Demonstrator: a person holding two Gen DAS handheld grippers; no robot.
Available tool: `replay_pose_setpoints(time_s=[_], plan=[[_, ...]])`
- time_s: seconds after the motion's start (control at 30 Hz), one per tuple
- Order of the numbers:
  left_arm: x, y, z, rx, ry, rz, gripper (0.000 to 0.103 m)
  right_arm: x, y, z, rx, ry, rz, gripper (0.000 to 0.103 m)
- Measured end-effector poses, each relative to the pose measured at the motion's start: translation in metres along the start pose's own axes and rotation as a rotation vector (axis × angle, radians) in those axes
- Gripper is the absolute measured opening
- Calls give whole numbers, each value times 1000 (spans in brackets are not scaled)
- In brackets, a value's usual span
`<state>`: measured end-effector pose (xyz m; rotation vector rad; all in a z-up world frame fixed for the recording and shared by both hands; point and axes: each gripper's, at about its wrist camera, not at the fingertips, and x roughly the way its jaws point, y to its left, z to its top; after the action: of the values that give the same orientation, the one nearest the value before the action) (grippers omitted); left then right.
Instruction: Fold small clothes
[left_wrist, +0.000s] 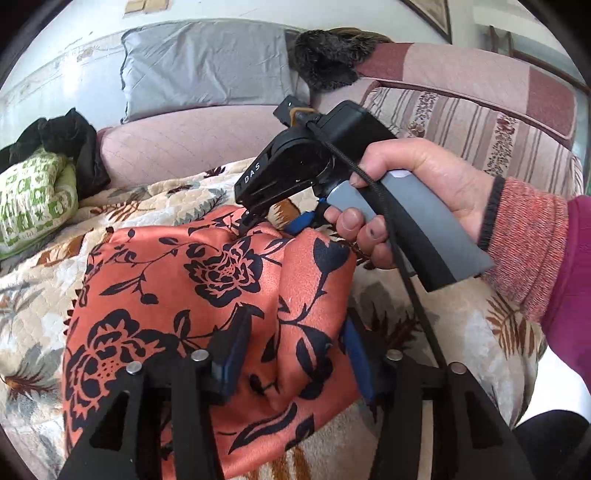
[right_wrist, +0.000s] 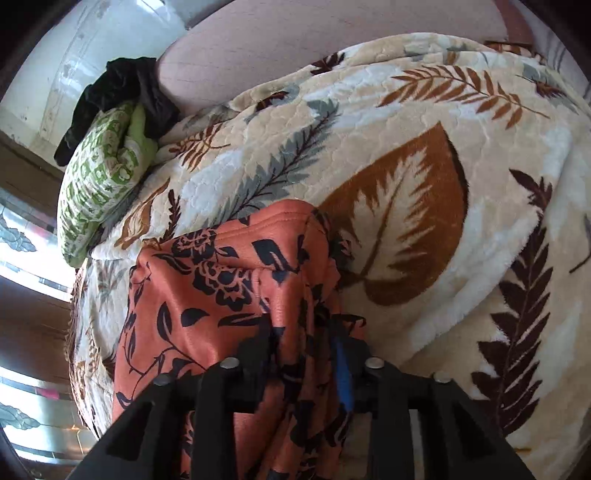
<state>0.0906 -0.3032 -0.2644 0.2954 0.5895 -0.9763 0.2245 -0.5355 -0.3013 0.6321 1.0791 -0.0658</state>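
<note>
An orange garment with black flowers (left_wrist: 207, 295) lies on a leaf-print blanket (left_wrist: 461, 332). My left gripper (left_wrist: 291, 354) is shut on its near edge, with cloth bunched between the blue-padded fingers (left_wrist: 231, 354). My right gripper (left_wrist: 255, 221), held in a hand, pinches the garment's far edge. In the right wrist view the same garment (right_wrist: 221, 295) hangs bunched between the right gripper's (right_wrist: 306, 354) fingers, above the blanket (right_wrist: 424, 184).
A green-and-white folded cloth (left_wrist: 33, 206) and a black garment (left_wrist: 66, 136) lie at the far left. A grey pillow (left_wrist: 207, 66) and a striped pink cushion (left_wrist: 480, 110) stand behind, against the wall.
</note>
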Motion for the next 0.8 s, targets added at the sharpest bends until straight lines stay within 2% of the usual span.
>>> replay_pose_setpoints(time_s=[0.03,0.07,0.13,0.2,0.27,0.33,0.4,0.5,0.6,0.67,0.73,0.77,0.8], plan=[[-9,0,0,31,-20,-17,59,-5,-4,-3,35,-6,-19,65],[-20,0,-1,59,-45,-25,59,-12,-8,-6,61,-27,-21,65],[-41,7,-1,97,-93,-18,59,-34,-6,-16,47,-88,6,65],[-58,29,2,77,-142,19,59,-61,4,-28,8,-147,29,64],[-69,63,8,-4,-171,69,59,-87,22,-42,-58,-198,48,62],[-80,99,9,-142,-182,125,59,-105,43,-56,-148,-224,60,52],[-77,137,7,-279,-180,183,59,-112,60,-67,-193,-199,97,41],[-59,166,-1,-355,-115,260,58,-103,80,-83,-216,-160,118,39],[-45,166,-7,-348,-63,245,57,-86,81,-102,-225,-112,85,38],[-31,152,-12,-259,15,278,57,-70,68,-115,-204,-62,11,37],[-7,137,-24,-151,145,319,58,-56,49,-129,-190,-6,-94,38],[-1,131,-30,-115,162,349,58,-49,39,-134,-170,20,-118,38],[-5,126,-32,-90,137,372,58,-45,31,-140,-157,38,-115,38]])
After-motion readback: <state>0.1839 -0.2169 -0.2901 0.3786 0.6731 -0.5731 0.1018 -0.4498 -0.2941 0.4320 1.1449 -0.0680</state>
